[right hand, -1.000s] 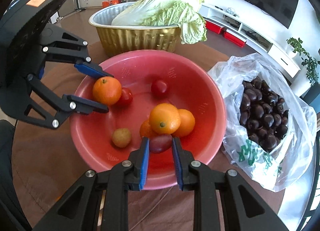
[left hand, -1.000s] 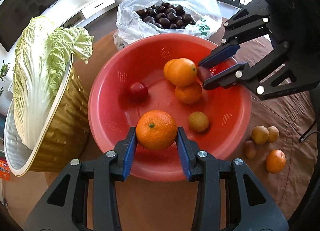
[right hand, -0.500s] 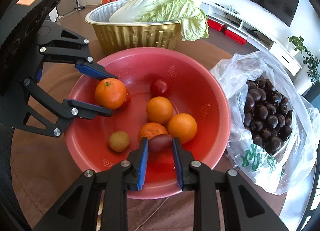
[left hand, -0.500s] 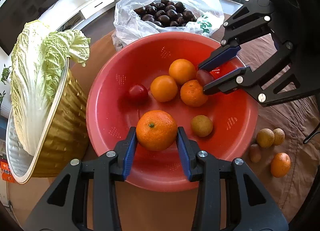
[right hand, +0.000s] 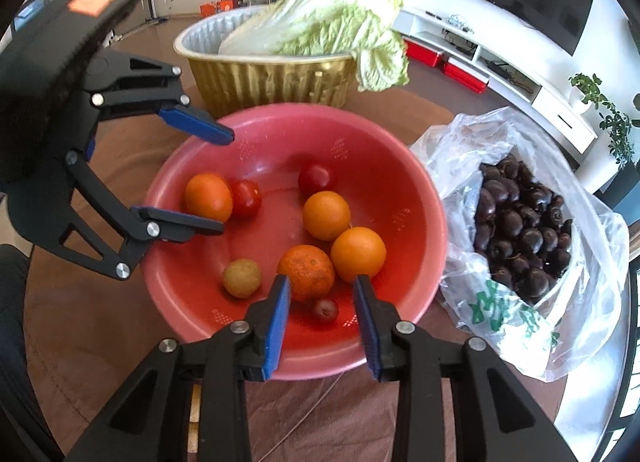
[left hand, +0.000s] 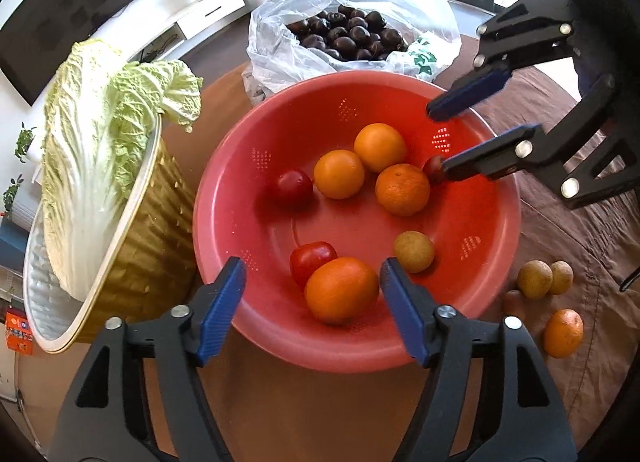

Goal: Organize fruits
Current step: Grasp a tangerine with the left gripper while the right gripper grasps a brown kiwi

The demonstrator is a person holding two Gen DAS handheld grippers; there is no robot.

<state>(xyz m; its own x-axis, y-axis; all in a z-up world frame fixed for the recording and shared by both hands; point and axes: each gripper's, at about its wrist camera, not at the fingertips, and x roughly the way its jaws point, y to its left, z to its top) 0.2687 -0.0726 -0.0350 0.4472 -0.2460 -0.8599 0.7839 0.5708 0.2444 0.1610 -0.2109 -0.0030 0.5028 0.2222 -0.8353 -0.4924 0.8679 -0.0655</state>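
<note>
Where round oranges (left hand: 341, 289) rest, smooth red bowl (left hand: 492, 222)

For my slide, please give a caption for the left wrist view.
Left gripper open around an orange lying in the red bowl.

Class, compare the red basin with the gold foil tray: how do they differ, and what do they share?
The red basin is round and smooth; the gold foil tray is ribbed. The basin holds loose small fruits; the tray holds one leafy cabbage. Both are open containers on the same brown tabletop.
</note>
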